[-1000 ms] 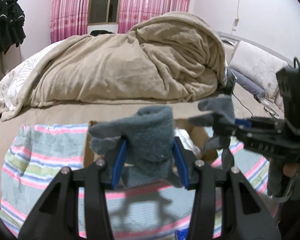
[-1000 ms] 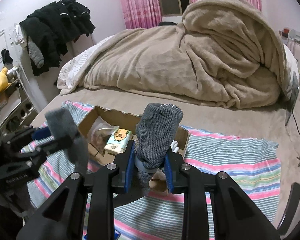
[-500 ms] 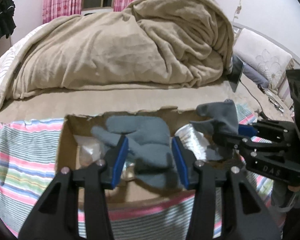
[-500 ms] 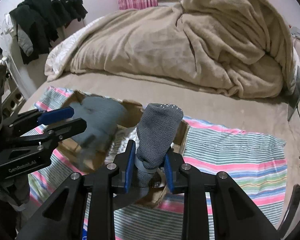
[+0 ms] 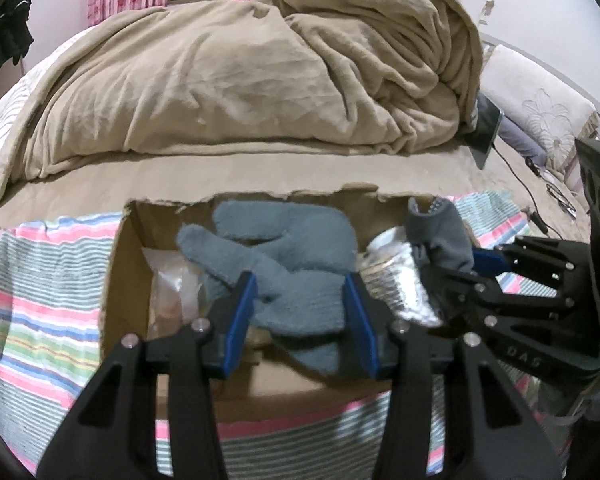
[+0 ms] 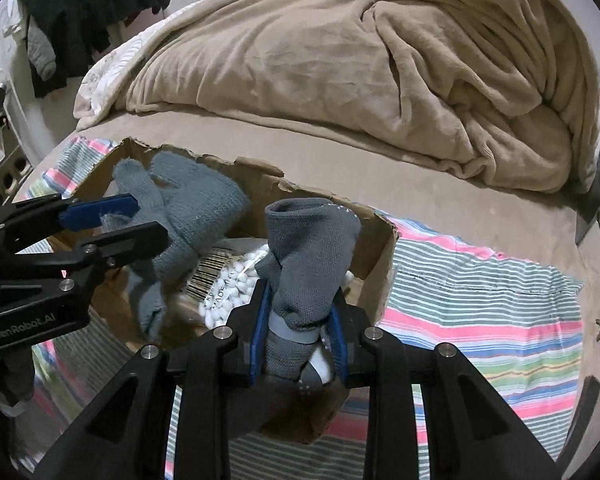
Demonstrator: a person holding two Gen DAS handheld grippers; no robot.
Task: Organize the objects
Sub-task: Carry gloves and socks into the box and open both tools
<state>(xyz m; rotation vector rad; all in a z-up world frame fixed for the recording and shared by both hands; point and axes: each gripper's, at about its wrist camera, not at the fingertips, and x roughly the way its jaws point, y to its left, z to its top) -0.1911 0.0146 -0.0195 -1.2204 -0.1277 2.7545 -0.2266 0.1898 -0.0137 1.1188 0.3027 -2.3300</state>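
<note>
cardboard box [image 6: 384, 258] on striped towel [image 6: 480, 300], already holds packets | left gripper [image 5: 300, 312] fingers closed on blue-grey glove [image 5: 296, 248] over box | right gripper [image 6: 298, 330] fingers closed on grey sock [image 6: 312, 256] | both unreleased

Hidden inside the torn brown cardboard box [image 5: 124, 280]

Blue-grey knitted glove [image 5: 296, 256] covers the contents; clear plastic bag [image 5: 172, 292] is blurred.

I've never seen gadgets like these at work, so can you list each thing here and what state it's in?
Left gripper: shut on the blue-grey glove, over the box.
Blue-grey glove: held, fingers spread, hanging into the box.
Right gripper: shut on the dark grey sock.
Dark grey sock: held upright.
Cardboard box: open, torn rim, partly filled.
Beige blanket: rumpled.
</note>
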